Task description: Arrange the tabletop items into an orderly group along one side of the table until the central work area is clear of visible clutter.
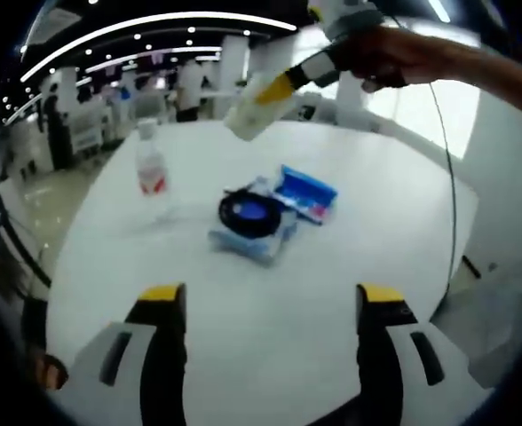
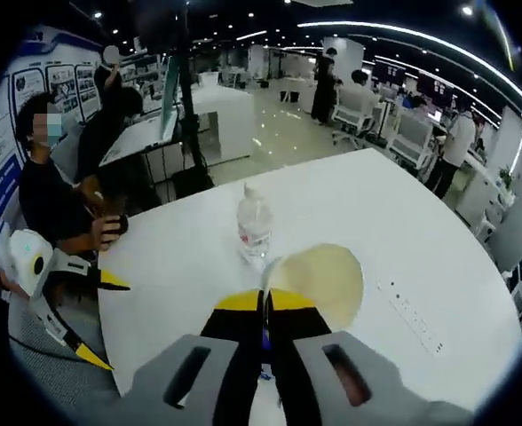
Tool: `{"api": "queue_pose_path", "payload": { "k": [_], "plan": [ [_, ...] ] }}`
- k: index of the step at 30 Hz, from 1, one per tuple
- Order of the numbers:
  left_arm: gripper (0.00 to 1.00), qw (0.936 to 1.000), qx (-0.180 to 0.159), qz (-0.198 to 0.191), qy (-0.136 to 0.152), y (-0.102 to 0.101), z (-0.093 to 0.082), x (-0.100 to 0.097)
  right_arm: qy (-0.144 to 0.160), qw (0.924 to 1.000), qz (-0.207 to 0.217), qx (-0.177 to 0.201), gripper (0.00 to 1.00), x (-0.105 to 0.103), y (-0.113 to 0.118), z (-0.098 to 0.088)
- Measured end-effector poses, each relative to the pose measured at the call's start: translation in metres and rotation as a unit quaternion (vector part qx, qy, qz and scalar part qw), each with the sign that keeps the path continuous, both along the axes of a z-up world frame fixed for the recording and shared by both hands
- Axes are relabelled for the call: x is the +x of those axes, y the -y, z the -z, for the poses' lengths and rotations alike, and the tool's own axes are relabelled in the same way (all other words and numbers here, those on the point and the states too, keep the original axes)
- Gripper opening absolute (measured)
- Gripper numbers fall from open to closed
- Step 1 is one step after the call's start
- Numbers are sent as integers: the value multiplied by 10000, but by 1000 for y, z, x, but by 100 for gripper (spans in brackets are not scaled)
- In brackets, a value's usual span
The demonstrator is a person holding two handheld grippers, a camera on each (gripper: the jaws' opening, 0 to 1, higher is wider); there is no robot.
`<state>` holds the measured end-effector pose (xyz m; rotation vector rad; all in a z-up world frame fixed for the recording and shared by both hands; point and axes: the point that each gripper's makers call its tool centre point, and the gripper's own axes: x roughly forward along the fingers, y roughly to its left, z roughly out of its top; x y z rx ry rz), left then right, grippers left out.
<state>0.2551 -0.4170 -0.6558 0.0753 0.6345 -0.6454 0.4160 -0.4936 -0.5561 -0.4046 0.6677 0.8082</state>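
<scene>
White table (image 1: 270, 346) | right gripper (image 2: 265, 306) pinches cup (image 2: 319, 275) (rim) | bottle (image 2: 254, 226) beyond

Bare table (image 1: 270, 337) before central pile (image 1: 257, 217)

Behind your white table (image 2: 438, 266) you see a seated person (image 2: 52, 200), office desks (image 2: 217, 111) and ceiling light strips (image 1: 154, 22).

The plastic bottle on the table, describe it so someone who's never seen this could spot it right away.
On the round white table, look away from the blue clutter at the middle, a black round thing on a blue box beside a blue case. The plastic bottle stands upright and alone to one side. It is clear, with a red and white label.
</scene>
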Motion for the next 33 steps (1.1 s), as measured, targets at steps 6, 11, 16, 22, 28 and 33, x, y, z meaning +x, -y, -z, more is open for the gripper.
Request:
{"api": "queue_pose_path", "payload": {
  "k": [6, 11, 16, 22, 28, 33],
  "plan": [
    [79, 10000, 21, 44, -29, 2, 2, -2, -224, 9992, -208, -256, 1, 16, -13, 18],
    [80, 9999, 51, 103, -49, 4, 3, -3, -352, 9984, -257, -353, 1, 37, -21, 34],
    [79, 9999, 40, 91, -81, 3, 6, -3, -472, 9964, -307, -629, 1, 55, -33, 56],
    [79, 9999, 23, 117, -91, 4, 7, -3, -676, 9924, -451, -919, 1, 58, -44, 87],
    [79, 9999, -21, 99, -95, 4, 6, -2, -761, 9920, -371, -939, 1, 65, -54, 105],
    [79, 9998, 34, 172, -130, 7, 9, -3, -854, 9919, -261, -899, 1, 77, -57, 119]
  ]
}}
